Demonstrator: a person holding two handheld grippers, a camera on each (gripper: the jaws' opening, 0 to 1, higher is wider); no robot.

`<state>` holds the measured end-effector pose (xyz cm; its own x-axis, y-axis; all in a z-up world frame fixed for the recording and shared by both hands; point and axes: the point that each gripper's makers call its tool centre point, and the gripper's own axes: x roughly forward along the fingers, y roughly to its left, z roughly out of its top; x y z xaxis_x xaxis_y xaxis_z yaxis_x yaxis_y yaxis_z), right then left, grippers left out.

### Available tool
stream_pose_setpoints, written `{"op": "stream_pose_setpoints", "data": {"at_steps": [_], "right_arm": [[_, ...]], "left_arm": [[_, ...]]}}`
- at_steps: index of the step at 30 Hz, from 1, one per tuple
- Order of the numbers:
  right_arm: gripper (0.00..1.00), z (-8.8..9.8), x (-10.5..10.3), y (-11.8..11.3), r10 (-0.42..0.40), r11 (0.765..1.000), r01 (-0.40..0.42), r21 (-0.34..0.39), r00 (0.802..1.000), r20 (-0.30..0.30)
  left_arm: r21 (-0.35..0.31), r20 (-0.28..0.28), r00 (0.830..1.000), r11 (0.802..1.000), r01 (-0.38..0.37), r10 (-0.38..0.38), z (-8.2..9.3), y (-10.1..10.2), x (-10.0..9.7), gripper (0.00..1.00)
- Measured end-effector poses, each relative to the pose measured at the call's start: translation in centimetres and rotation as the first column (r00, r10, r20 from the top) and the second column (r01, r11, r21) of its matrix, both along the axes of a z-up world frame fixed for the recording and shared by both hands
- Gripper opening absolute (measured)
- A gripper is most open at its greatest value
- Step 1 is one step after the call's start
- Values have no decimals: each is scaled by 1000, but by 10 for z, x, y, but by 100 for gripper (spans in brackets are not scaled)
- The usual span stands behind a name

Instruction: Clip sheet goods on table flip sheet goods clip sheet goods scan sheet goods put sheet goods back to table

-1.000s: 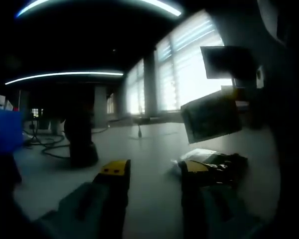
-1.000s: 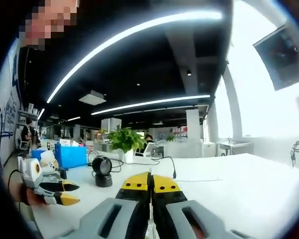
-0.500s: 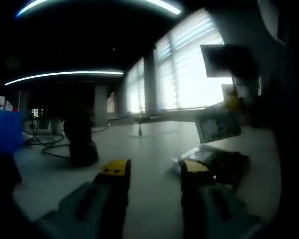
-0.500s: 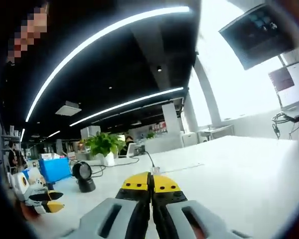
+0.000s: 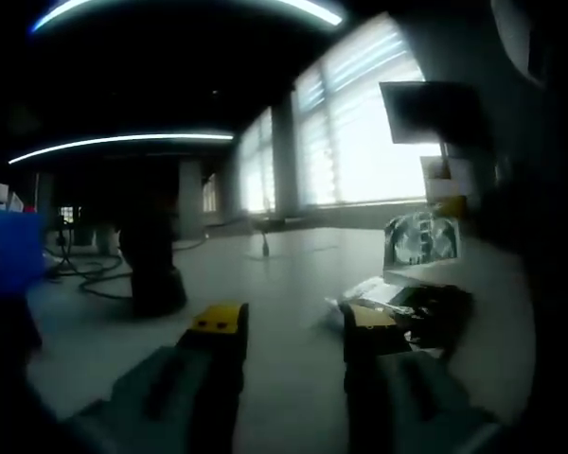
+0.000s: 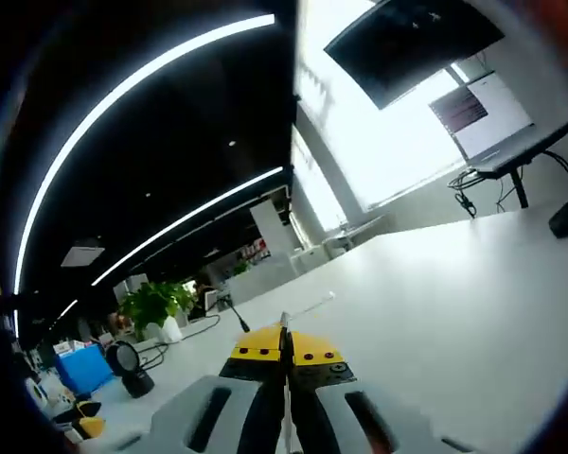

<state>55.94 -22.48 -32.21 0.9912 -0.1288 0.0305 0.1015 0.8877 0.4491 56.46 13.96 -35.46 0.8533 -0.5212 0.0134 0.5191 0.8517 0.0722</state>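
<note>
Shiny sheet (image 5: 421,238) upright above dark packets (image 5: 426,310)

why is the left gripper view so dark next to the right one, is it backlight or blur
Mostly backlight: in the left gripper view the bright windows blow out, leaving the white table and the pile of dark sheet packets dim and soft. The right gripper view is evenly lit, its white table bright, though its windows glare too and fisheye bends the ceiling light strips.
</note>
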Motion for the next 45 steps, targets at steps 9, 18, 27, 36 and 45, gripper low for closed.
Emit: {"op": "stream_pose_setpoints", "data": {"at_steps": [9, 18, 27, 36, 45], "right_arm": [[0, -37, -8, -26, -99, 987, 108, 119, 992, -78], [0, -47, -10, -29, -113, 977, 129, 169, 988, -101], [0, -65, -11, -31, -118, 958, 153, 242, 981, -152], [8, -72, -13, -23, -84, 962, 127, 241, 980, -183], [30, -67, -11, -18, -58, 980, 89, 177, 983, -174]], "left_arm": [[5, -1, 1000, 1000, -5, 5, -1, 1, 0, 32], [9, -2, 1000, 1000, -8, 8, -1, 1, 1, 32], [14, -3, 1000, 1000, -6, 6, 0, -2, -1, 32], [12, -4, 1000, 1000, -7, 7, -1, -1, 0, 32], [11, -3, 1000, 1000, -9, 9, -2, 1, 1, 32]]}}
